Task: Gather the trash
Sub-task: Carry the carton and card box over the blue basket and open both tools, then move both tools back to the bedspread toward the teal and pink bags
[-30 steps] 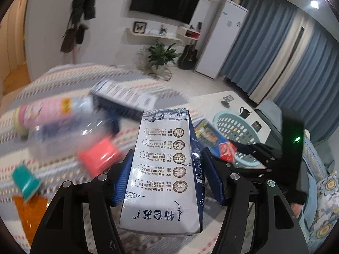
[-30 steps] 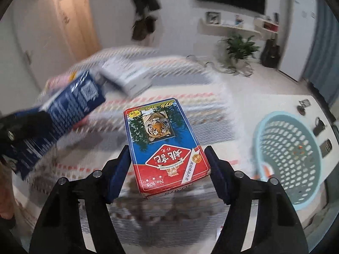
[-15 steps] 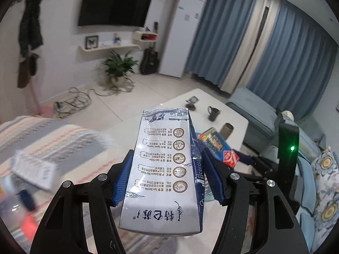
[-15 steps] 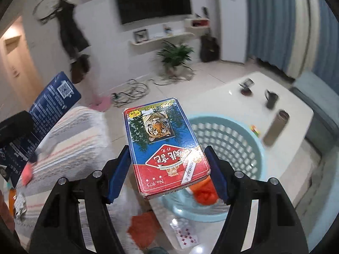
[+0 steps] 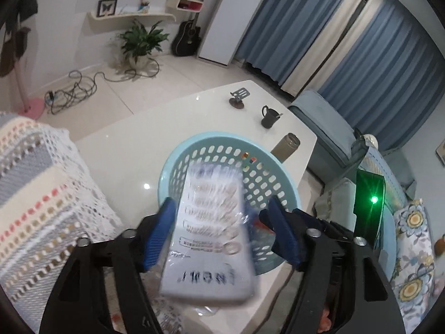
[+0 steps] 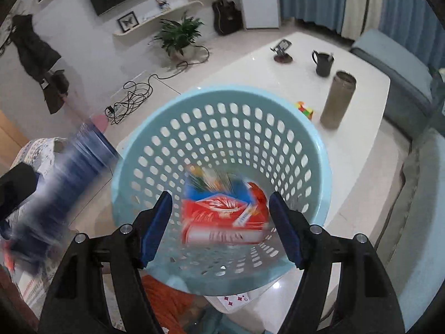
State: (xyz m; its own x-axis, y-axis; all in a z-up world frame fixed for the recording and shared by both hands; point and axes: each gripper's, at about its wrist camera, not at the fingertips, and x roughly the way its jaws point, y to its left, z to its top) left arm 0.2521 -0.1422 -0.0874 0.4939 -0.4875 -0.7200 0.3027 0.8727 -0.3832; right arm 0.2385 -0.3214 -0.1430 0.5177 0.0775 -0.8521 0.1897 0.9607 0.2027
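Currently the left gripper (image 5: 222, 231) has its fingers spread, and the milk carton (image 5: 212, 231), blurred by motion, sits loose in the gap with a visible space on its right side, over the near rim of the basket (image 5: 275, 167). Whether the left pad touches the carton cannot be told.

Likewise the right gripper (image 6: 221, 228) is released, fingers wide apart. The red and blue card box (image 6: 225, 211), also blurred, lies free between them inside the basket (image 6: 172, 128), above its perforated floor.

The basket stands on the white table (image 6: 361, 139). Beyond the basket on the table are a grey tumbler (image 6: 338, 100), a dark mug (image 6: 324, 61) and a small coloured cube (image 6: 304, 108). Playing cards (image 6: 236, 299) lie just beside the basket's near edge.
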